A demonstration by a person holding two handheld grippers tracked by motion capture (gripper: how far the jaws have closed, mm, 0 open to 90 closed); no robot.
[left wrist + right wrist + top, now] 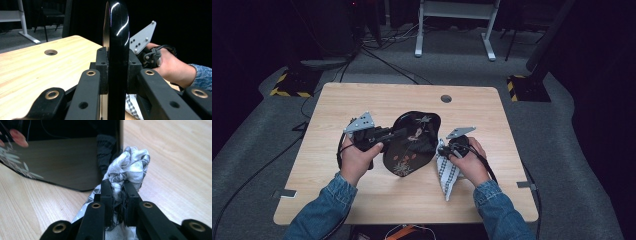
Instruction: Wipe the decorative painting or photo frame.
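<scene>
the left gripper (117, 75) has its two black jaws pinched tight on the rim of a shiny black tray (117, 37), which stands on its edge between them. from above, the left gripper (388, 136) holds the black tray (412, 142) tilted up over the middle of the wooden table (362, 100). the tray has little flowers painted on it. the right gripper (117, 192) has its jaws squeezed shut on a bunched white cloth (130, 167) with a dark pattern. the cloth is right next to the tray's edge. from above, the white cloth (447, 175) hangs from the right gripper (452, 149) down to the table, just beside the tray.
</scene>
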